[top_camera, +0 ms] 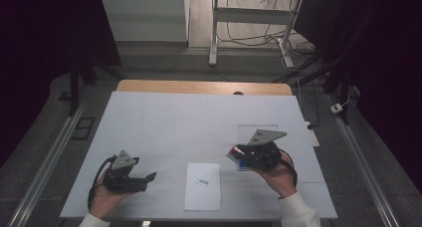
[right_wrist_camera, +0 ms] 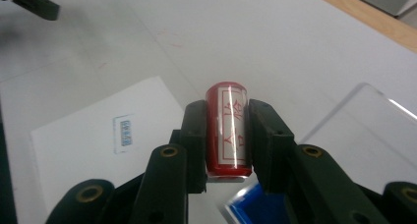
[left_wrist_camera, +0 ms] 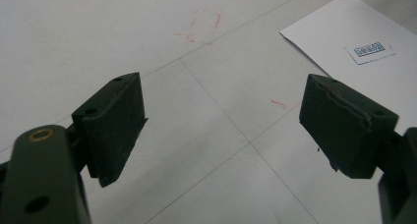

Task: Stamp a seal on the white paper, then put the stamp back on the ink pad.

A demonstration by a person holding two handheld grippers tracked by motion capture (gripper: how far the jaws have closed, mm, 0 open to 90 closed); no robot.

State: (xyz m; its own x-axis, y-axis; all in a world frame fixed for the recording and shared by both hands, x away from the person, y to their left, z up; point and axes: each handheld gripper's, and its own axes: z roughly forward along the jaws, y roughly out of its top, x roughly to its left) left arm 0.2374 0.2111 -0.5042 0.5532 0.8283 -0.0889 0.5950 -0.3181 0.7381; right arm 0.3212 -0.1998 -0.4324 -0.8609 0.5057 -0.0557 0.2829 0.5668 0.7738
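My right gripper (right_wrist_camera: 227,116) is shut on a red stamp (right_wrist_camera: 227,128) with red characters on its clear face, held just above the table. Under it sits a blue ink pad (right_wrist_camera: 255,209). In the high view the right gripper (top_camera: 238,152) holds the stamp (top_camera: 235,151) right of a white sheet of paper (top_camera: 203,186) that bears a small blue stamped mark (top_camera: 202,182). My left gripper (top_camera: 149,177) rests low at the front left, open, pointing toward the paper. Its jaws stand wide apart with nothing between them, left gripper (left_wrist_camera: 221,121) over bare table, paper (left_wrist_camera: 354,42) to its right.
A clear plastic plate (top_camera: 258,131) lies on the white table mat (top_camera: 164,122) behind the right gripper. A wooden table edge (top_camera: 199,86) runs along the back. Faint red marks (left_wrist_camera: 204,27) dot the mat. Cables and table legs (top_camera: 215,33) stand on the floor beyond.
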